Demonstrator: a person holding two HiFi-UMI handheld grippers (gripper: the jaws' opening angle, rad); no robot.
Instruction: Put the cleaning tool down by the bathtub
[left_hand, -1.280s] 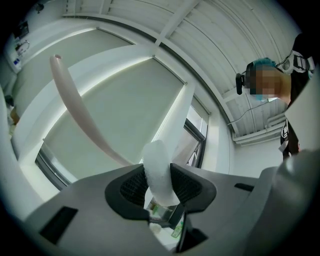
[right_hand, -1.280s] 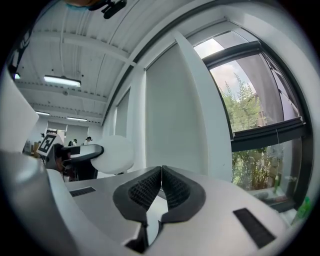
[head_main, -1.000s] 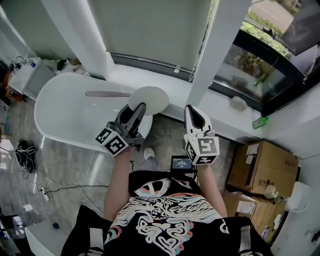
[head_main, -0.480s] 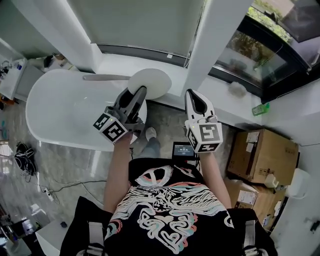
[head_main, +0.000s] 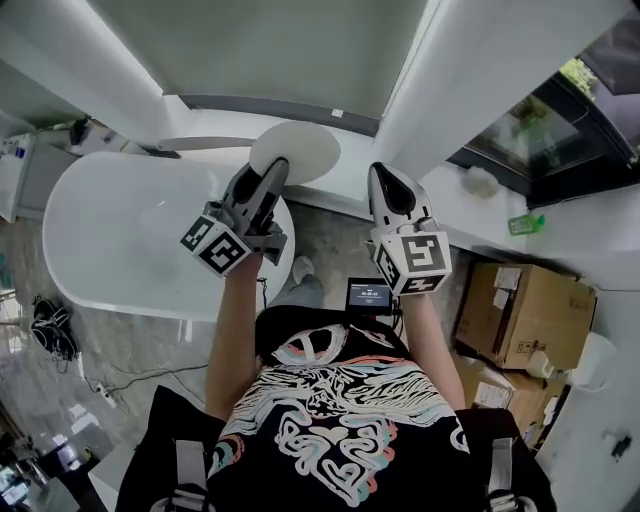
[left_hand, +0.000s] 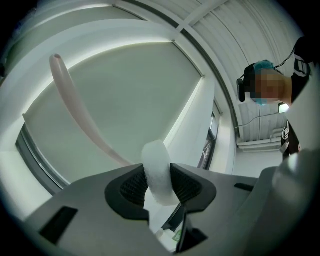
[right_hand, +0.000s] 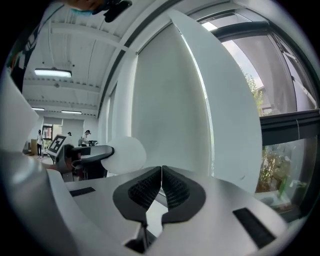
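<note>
Both claws have moved forward together toward the window ledge (head_main: 335, 190). The bathtub (head_main: 130, 235), ahead of you a second ago, now sits close under your left claw (head_main: 272, 178). That claw stays clenched on the rim of the tool (head_main: 296, 150), at its round white pad. The handle (head_main: 200, 143) trails left past the tub's far edge. Your right claw (head_main: 386, 182) is closed on nothing.

Judgement: the carry is nearly done. Lowering the tool and letting go remain.

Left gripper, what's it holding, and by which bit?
The cleaning tool, pinched by the rim of its round white pad, not the handle.
</note>
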